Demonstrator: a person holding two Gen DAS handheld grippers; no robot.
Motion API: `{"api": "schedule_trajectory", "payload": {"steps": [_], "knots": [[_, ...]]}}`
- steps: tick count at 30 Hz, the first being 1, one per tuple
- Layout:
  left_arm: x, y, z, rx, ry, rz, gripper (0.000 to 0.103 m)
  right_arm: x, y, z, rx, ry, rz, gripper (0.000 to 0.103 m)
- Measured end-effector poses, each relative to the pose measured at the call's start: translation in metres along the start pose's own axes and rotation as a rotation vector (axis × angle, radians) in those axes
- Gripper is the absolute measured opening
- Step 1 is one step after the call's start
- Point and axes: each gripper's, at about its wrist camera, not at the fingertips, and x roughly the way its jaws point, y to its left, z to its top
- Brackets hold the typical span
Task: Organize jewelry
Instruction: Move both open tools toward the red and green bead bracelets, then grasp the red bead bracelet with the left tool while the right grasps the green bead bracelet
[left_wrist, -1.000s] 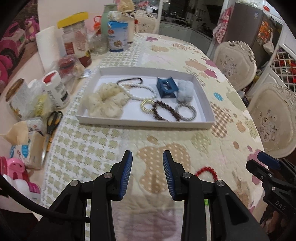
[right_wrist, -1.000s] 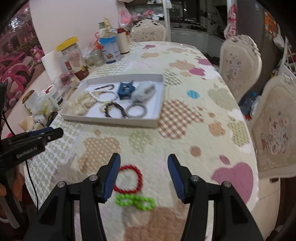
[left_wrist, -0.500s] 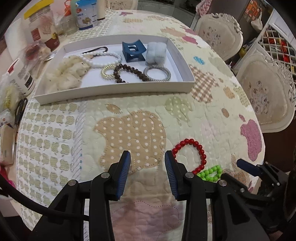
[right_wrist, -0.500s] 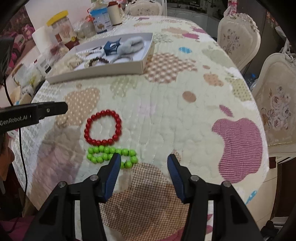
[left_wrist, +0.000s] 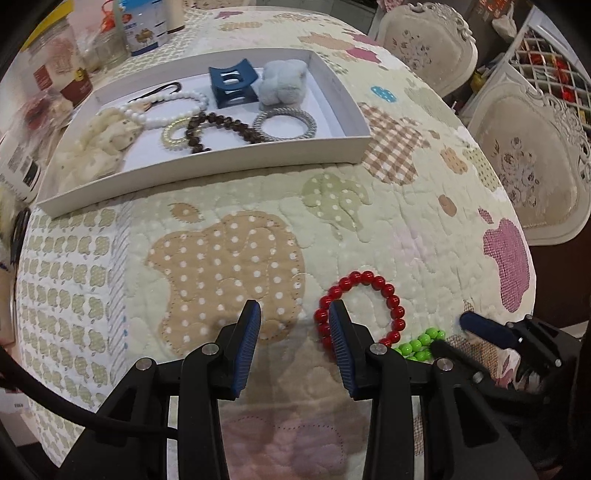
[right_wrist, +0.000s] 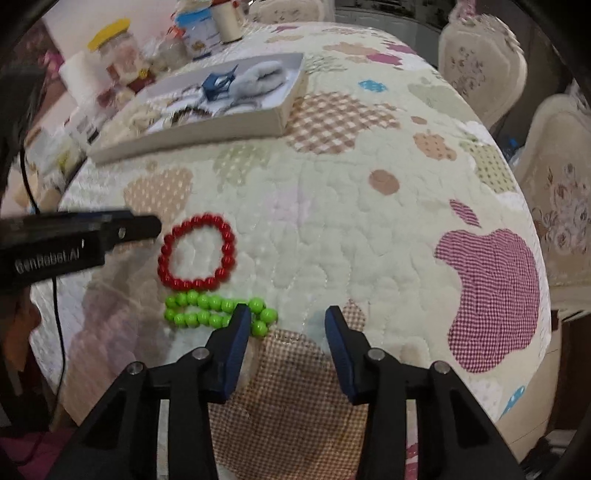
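A red bead bracelet (left_wrist: 392, 295) (right_wrist: 227, 240) and a green bead bracelet (left_wrist: 417, 345) (right_wrist: 199, 302) lie side by side on the quilted cloth near the table's front edge. My left gripper (left_wrist: 293, 310) is open low over the cloth with nothing between its fingers; the red bracelet's left edge sits just behind its right finger. My right gripper (right_wrist: 288, 314) has its jaws closing, and the green bracelet's right end lies just inside its left finger, not pressed. The white tray (left_wrist: 221, 162) (right_wrist: 221, 125) farther back holds several bracelets, hair ties, a blue clip and a fluffy scrunchie.
Jars, a can and bottles (left_wrist: 144, 29) crowd the back left of the table, and scissors (left_wrist: 18, 229) lie at the left edge. Padded chairs (left_wrist: 528, 162) stand on the right. Each gripper shows in the other's view: right (left_wrist: 480, 325), left (right_wrist: 140, 227).
Both grippers have come down and closer to the red and green bracelets. The left jaws stand a little wider than a second ago; the right jaws have narrowed.
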Motion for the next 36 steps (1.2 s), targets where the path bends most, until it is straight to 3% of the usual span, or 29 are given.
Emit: {"api": "schedule_trajectory", "payload": {"steps": [6,20,23,25,26,30,34,35,36], "knots": [[0.009,-0.008,0.002,0.037,0.020,0.011,0.028,-0.002,-0.005,-0.004,-0.016,0.042,-0.039,0.042],[0.031,-0.023,0.005,0.098,0.026,0.059,0.028,0.002,0.000,0.005,0.003,0.006,0.029,0.041],[0.033,-0.024,0.007,0.103,0.016,0.046,0.025,0.005,0.002,0.007,-0.014,0.006,0.001,0.032],[0.035,-0.025,0.008,0.111,0.010,0.052,0.012,0.005,0.004,0.006,-0.045,0.012,-0.023,0.024],[0.035,-0.024,0.009,0.114,0.008,0.055,0.010,0.004,0.002,0.006,-0.055,0.020,-0.034,0.020],[0.033,-0.018,0.010,0.096,0.011,0.038,0.004,0.002,-0.012,0.008,-0.003,0.029,-0.013,0.019],[0.030,-0.014,0.010,0.078,0.009,0.025,0.000,0.006,-0.007,0.010,-0.031,0.009,-0.025,0.019],[0.028,-0.011,0.009,0.069,0.011,0.015,0.000,0.006,-0.005,0.010,-0.038,0.003,-0.026,0.011],[0.027,-0.008,0.010,0.055,0.017,-0.002,0.000,0.006,-0.006,0.011,-0.033,-0.001,-0.011,0.009]]}}
